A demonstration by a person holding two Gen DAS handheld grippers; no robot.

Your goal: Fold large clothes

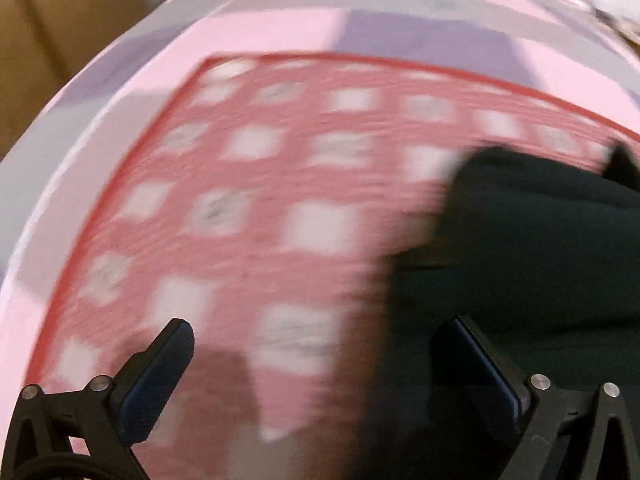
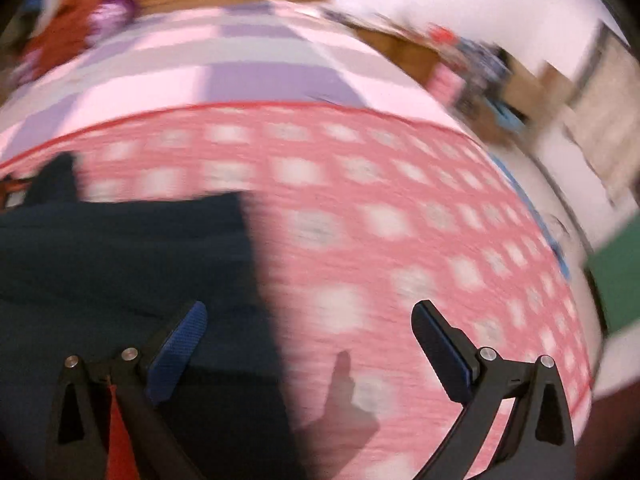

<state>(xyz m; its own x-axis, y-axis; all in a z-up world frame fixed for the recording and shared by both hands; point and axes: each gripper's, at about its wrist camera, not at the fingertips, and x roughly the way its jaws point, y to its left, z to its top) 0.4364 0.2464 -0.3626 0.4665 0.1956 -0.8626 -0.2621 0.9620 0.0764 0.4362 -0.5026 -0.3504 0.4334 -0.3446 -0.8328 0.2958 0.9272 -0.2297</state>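
Left wrist: left gripper (image 1: pixel 320 364) agape over dark garment (image 1: pixel 520 260); right gripper (image 2: pixel 310 328) agape too

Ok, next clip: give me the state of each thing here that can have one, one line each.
left gripper: open, holding nothing, above the bed.
right gripper: open, holding nothing.
dark garment: lying on the red checked blanket, ungrasped; whether folded cannot be told through the blur.
red checked blanket: spread flat over the pink and purple sheet.
pink and purple sheet: spread flat on the bed.
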